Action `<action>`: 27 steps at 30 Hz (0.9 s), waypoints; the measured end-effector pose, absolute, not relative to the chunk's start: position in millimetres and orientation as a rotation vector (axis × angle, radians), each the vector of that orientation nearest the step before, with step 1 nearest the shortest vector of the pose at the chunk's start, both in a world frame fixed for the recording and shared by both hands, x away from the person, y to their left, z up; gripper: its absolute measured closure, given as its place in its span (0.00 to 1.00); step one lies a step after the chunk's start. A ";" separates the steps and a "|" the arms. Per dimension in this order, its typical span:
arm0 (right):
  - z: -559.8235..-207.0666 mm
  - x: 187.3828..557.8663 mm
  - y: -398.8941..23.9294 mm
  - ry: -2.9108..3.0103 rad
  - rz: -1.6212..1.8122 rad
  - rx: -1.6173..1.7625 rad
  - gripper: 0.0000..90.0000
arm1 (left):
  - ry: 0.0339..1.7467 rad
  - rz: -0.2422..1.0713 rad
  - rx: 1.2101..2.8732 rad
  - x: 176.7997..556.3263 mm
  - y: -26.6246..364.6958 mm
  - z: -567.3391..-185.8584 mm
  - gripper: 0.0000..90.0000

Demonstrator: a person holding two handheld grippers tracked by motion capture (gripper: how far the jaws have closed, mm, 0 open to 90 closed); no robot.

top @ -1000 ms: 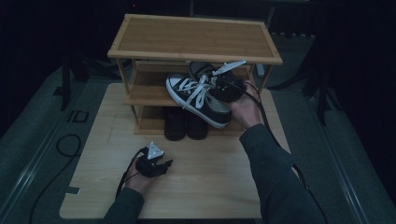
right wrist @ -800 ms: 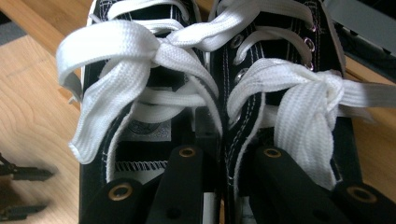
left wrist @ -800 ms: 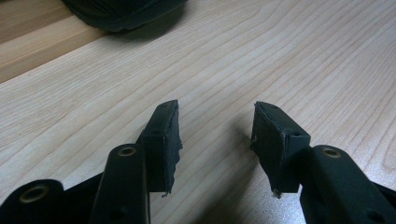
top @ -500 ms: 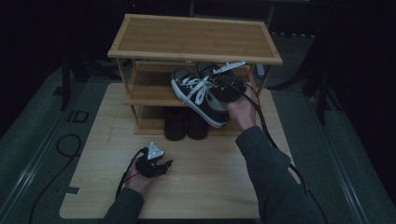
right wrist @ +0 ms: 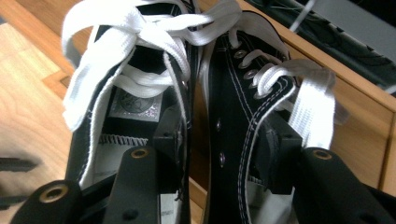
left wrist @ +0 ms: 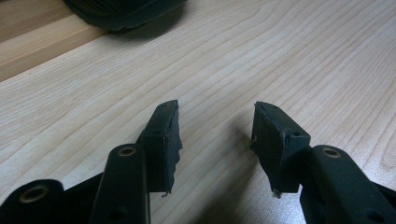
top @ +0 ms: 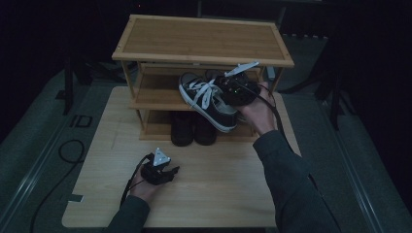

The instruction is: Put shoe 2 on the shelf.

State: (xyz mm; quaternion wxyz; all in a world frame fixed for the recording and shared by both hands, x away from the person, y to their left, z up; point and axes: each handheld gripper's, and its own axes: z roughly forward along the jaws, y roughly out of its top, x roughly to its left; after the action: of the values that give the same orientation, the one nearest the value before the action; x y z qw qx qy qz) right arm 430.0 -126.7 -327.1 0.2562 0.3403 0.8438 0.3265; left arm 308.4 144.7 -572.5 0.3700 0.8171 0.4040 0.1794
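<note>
Here the wooden shoe rack (top: 204, 41) stands on the counter (top: 218, 194). A pair of black lace-up sneakers (top: 209, 99) lies on its middle shelf, their inner collars side by side between the just-opening jaws of the right hand-held gripper (right wrist: 219, 140). The left hand-held gripper (left wrist: 215, 135) rests wide open and empty on the counter, well apart.

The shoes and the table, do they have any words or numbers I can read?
"ID": pale letters on the dark floor mat left of the table.
Round print on the insole label inside the black sneaker: too blurred to read.
No other writing is readable.
</note>
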 end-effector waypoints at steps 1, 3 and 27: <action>-326.8 429.4 -127.3 2.285 0.875 0.914 0.62 | 1.036 0.461 2.097 308.5 144.7 -572.5 0.58; -326.2 428.6 -129.6 2.291 0.870 0.896 0.62 | 1.038 0.460 2.094 308.5 144.7 -572.6 0.58; -315.1 413.6 -155.8 2.281 1.005 0.728 0.78 | 1.043 0.455 2.091 308.6 144.4 -572.4 0.57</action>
State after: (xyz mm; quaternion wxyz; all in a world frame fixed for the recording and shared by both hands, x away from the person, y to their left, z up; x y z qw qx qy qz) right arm 413.6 -155.8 -315.1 0.2690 0.2702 0.8459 0.3729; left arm 308.6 144.4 -572.4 0.3714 0.8155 0.4067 0.1777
